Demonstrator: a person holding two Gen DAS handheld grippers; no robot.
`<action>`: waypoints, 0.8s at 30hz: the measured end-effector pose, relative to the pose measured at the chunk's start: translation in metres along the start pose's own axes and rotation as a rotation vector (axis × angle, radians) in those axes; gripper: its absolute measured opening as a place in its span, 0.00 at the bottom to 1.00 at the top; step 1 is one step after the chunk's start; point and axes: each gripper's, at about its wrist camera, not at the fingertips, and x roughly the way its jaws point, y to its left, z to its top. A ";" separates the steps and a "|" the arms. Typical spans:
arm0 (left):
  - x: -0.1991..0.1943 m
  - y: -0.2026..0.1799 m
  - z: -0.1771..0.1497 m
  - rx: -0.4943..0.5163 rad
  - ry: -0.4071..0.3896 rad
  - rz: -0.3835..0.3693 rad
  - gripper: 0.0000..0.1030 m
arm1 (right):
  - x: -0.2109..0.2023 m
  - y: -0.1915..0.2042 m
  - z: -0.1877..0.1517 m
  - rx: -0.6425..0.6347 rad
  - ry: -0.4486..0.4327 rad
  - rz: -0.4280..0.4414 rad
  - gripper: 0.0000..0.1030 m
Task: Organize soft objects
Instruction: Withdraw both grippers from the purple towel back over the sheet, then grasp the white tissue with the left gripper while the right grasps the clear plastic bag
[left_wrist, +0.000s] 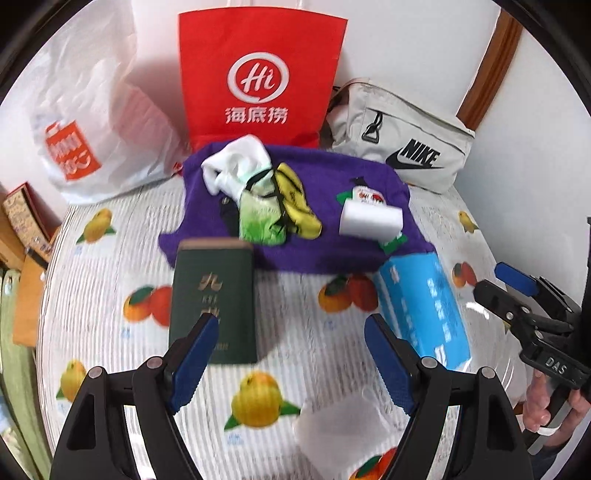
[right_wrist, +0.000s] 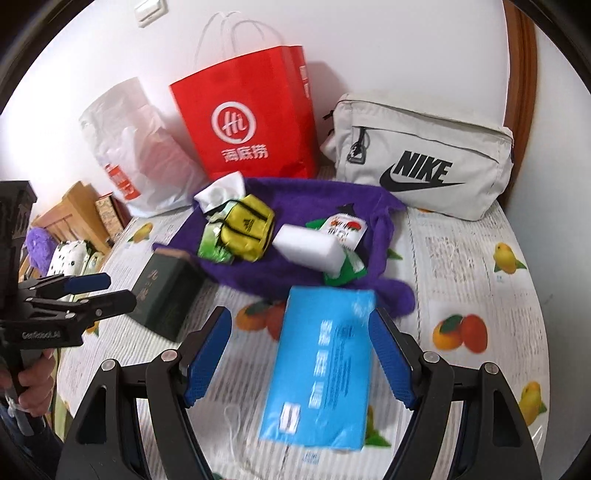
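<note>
A purple towel (left_wrist: 325, 251) (right_wrist: 321, 199) lies at the back of the table with a white sock (left_wrist: 236, 162) (right_wrist: 218, 192), green and yellow socks (left_wrist: 277, 206) (right_wrist: 247, 229), a white sponge (left_wrist: 369, 221) (right_wrist: 310, 247) and a snack packet (left_wrist: 367, 195) (right_wrist: 343, 229) on it. A blue tissue pack (left_wrist: 424, 306) (right_wrist: 325, 362) lies in front, between my right gripper's (right_wrist: 299, 358) open fingers. My left gripper (left_wrist: 291, 362) is open and empty, just in front of a dark green box (left_wrist: 214, 299) (right_wrist: 166, 291).
A red paper bag (left_wrist: 258, 74) (right_wrist: 243, 122), a white plastic bag (left_wrist: 92, 122) (right_wrist: 136, 147) and a grey Nike pouch (left_wrist: 402, 136) (right_wrist: 424, 155) stand along the wall. The fruit-print tablecloth (left_wrist: 122, 266) (right_wrist: 480, 258) covers the table. Wooden furniture (right_wrist: 74, 210) stands at left.
</note>
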 end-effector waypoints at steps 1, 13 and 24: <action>-0.001 0.001 -0.004 -0.004 0.002 0.002 0.78 | -0.002 0.002 -0.005 -0.003 0.002 0.005 0.74; -0.017 0.031 -0.055 -0.094 -0.003 0.037 0.78 | -0.010 0.046 -0.078 -0.070 0.062 0.088 0.74; -0.014 0.050 -0.088 -0.107 0.011 0.016 0.78 | 0.044 0.076 -0.126 -0.088 0.149 0.095 0.71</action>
